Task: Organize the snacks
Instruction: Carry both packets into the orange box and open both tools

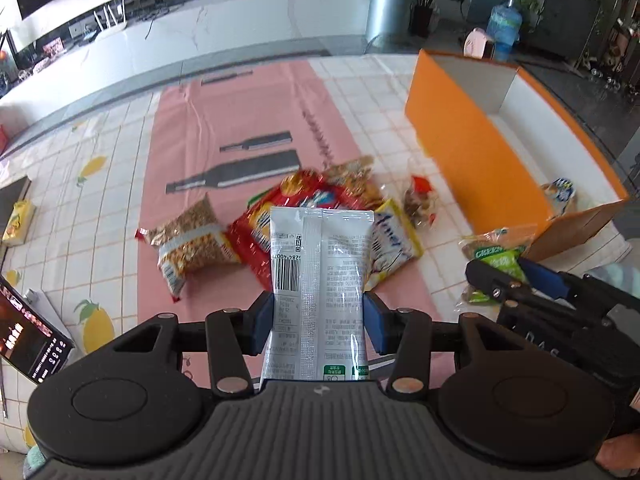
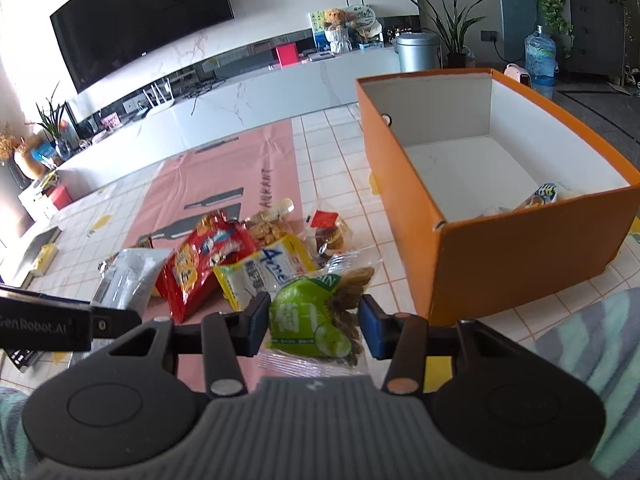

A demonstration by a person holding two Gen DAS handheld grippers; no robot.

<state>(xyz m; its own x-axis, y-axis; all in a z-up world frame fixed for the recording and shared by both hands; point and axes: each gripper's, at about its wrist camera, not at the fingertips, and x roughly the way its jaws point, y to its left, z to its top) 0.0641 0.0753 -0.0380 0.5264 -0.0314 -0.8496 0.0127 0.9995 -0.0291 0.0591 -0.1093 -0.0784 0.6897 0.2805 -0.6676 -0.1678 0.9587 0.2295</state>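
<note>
Left tongs clamp white pack | right tongs clamp green bag | carry both over box rim, release low inside

- Both fisheye views are bright with daylight; the right wrist view blows out white at its upper left.
- Straight lines bow toward the edges.
- Glare streaks the white packet.
- The orange box looks motion-smeared.

Home living room: wall television, low media console, potted plant, teddy bear.
</note>
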